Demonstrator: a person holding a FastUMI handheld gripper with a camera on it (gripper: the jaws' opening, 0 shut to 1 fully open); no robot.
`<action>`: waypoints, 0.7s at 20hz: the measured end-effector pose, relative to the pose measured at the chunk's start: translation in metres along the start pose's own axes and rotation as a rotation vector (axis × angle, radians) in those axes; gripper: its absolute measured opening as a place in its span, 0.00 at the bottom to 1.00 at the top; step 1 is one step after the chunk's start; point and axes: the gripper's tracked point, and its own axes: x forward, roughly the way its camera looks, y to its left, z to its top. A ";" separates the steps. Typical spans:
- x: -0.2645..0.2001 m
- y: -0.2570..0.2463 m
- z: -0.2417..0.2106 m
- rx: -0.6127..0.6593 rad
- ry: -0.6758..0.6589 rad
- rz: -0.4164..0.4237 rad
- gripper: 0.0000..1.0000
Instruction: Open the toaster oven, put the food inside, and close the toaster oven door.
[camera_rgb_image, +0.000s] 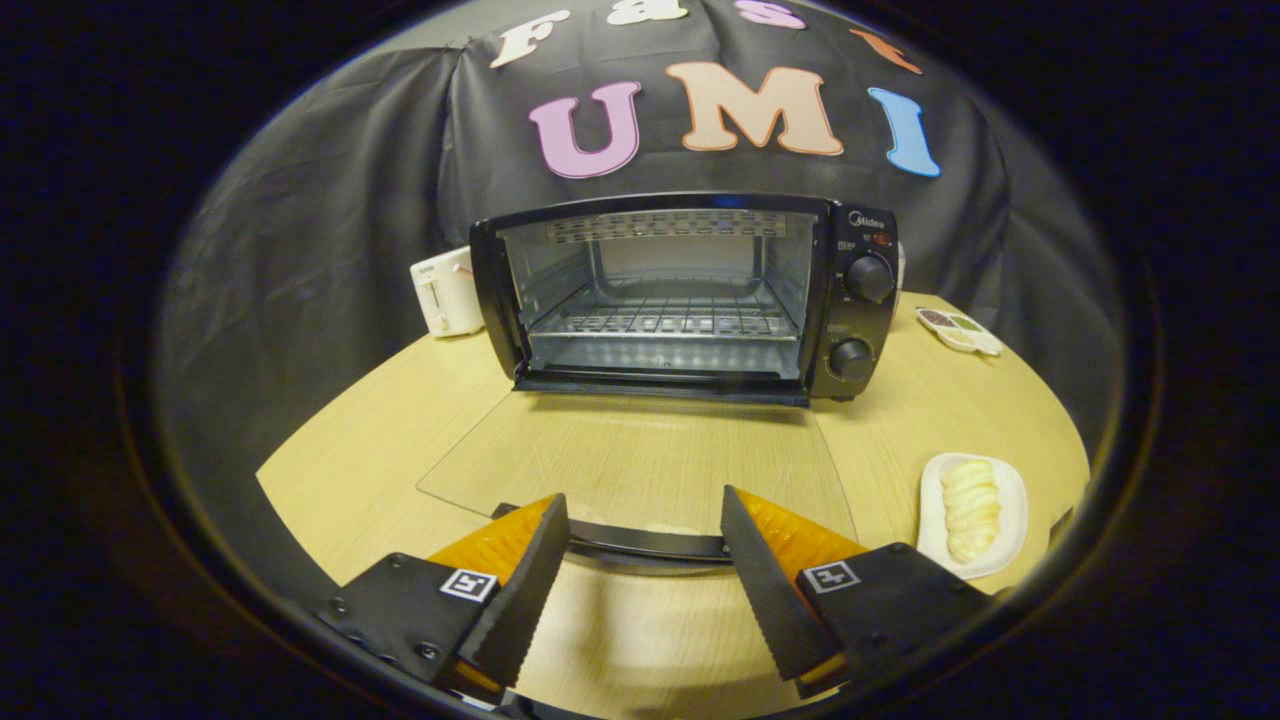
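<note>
Glass lies flat on the table (380, 420) in front of me: the toaster oven (690, 295) has its door (640, 465) fully dropped, and the door's handle (645, 545) sits between the spread fingers of my tongs (644, 525), which are open and pressing on nothing. I can see straight into the cavity to the wire rack (660, 320), which is bare.

With the opening done, I judge the step in hand to be fetching the food (970, 510), a pale ridged piece on a small white plate (935, 480) just to the right of the right finger, near the table's edge.

To do it well I would lift clear of the handle first, so the door is not dragged, then swing right and come down across the piece's narrow width. It looks soft, so a light squeeze should do. The plate may skid when nudged. Carrying it in, I would stay above the glass and aim for the middle of the rack.

A white toaster (445, 290) stands left of the oven, and a small dish (960, 332) lies to the right.
</note>
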 end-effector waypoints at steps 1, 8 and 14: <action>0.000 0.000 -0.002 0.003 0.003 0.001 0.95; -0.038 -0.045 0.029 0.110 -0.092 0.030 0.94; -0.061 -0.190 0.031 0.194 -0.124 -0.265 0.94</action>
